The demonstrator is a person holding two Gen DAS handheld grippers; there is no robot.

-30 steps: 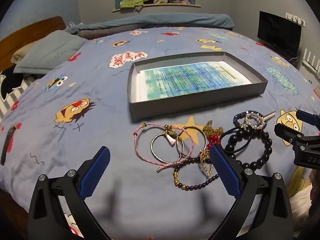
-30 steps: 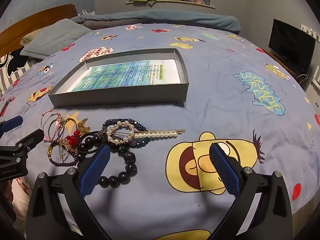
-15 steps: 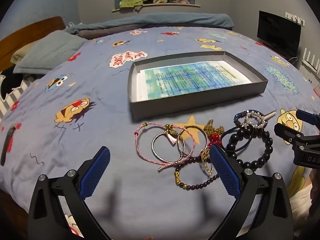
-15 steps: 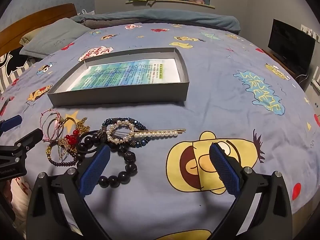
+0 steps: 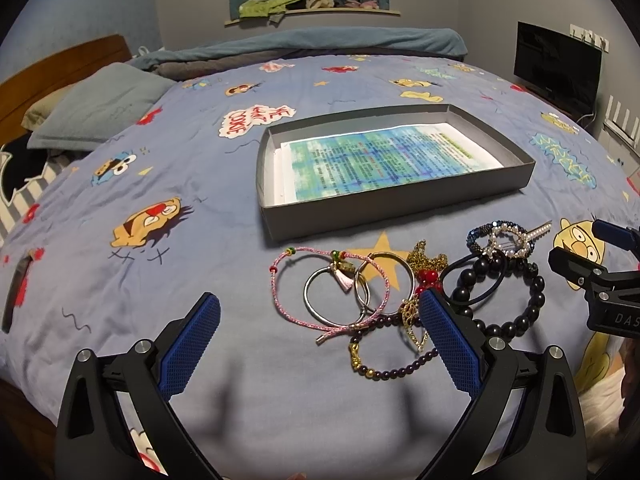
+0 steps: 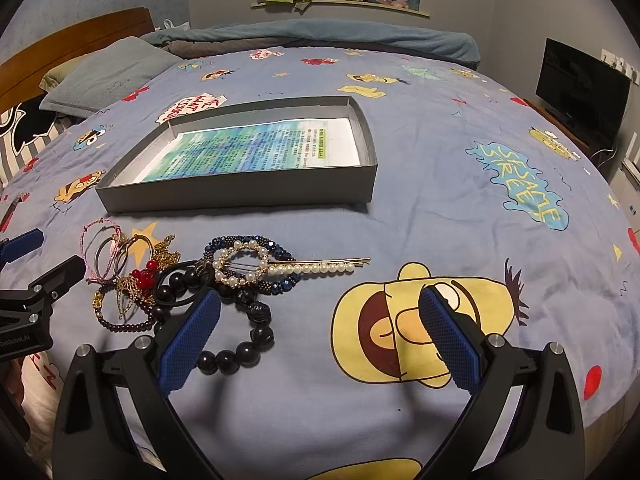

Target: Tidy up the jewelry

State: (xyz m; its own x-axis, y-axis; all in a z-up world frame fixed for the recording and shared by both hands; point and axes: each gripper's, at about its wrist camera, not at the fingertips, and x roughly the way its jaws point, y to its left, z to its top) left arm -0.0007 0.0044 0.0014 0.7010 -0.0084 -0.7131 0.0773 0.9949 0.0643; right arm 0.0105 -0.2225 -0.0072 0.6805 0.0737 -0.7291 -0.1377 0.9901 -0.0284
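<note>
Where the jewelry lies heaped on the blue cartoon-print bedspread [image 5: 200,240], a pink cord bracelet [image 5: 280,300], silver bangles [image 5: 316,310], a gold chain [image 5: 424,258], a black bead bracelet [image 5: 532,308] and a pearl hairpin [image 6: 316,268] are seen overlapping, just in front of a shallow grey box [image 5: 384,208] lined with a printed sheet. The left claw [image 5: 318,344] is held released above the bracelets, gripping nothing. The right claw [image 6: 318,334] is likewise spread wide, beside the bead bracelet.
</note>
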